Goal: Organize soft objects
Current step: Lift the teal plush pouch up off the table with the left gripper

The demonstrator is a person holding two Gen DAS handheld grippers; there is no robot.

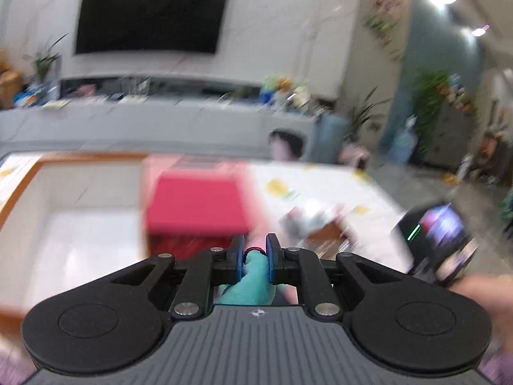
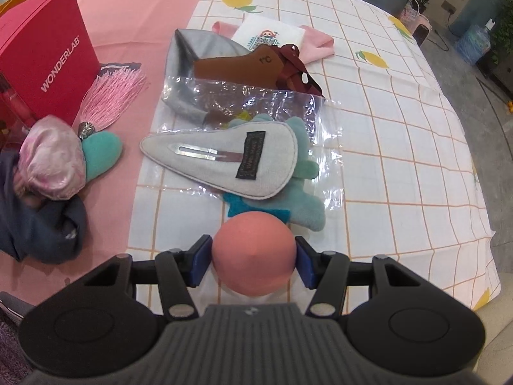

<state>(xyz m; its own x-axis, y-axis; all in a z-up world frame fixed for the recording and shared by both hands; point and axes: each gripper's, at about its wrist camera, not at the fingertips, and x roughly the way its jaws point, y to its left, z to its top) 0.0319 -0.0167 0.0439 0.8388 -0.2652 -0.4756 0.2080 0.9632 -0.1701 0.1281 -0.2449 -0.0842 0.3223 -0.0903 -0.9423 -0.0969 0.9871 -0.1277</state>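
Note:
My left gripper point(image 1: 255, 250) is shut on a teal plush piece point(image 1: 253, 279) with a red tip and holds it in the air in front of a red box point(image 1: 195, 202); this view is motion-blurred. My right gripper point(image 2: 253, 256) is shut on a soft salmon-pink ball point(image 2: 254, 253) just above the checked tablecloth point(image 2: 400, 147). Beyond the ball lie a grey felt carrot-shaped hair clip point(image 2: 224, 160), a light-blue plush toy point(image 2: 301, 205), a clear plastic bag point(image 2: 243, 102), a grey cloth point(image 2: 189, 64) and a brown leather piece point(image 2: 237, 67).
A red WONDERLAB box point(image 2: 48, 54) stands at the left with a pink tassel point(image 2: 109, 96), a teal heart plush point(image 2: 102, 154), a shiny pink scrunchie point(image 2: 51, 163) and a dark cloth point(image 2: 41, 224). A white tray point(image 1: 80, 224) with an orange rim lies left of the red box.

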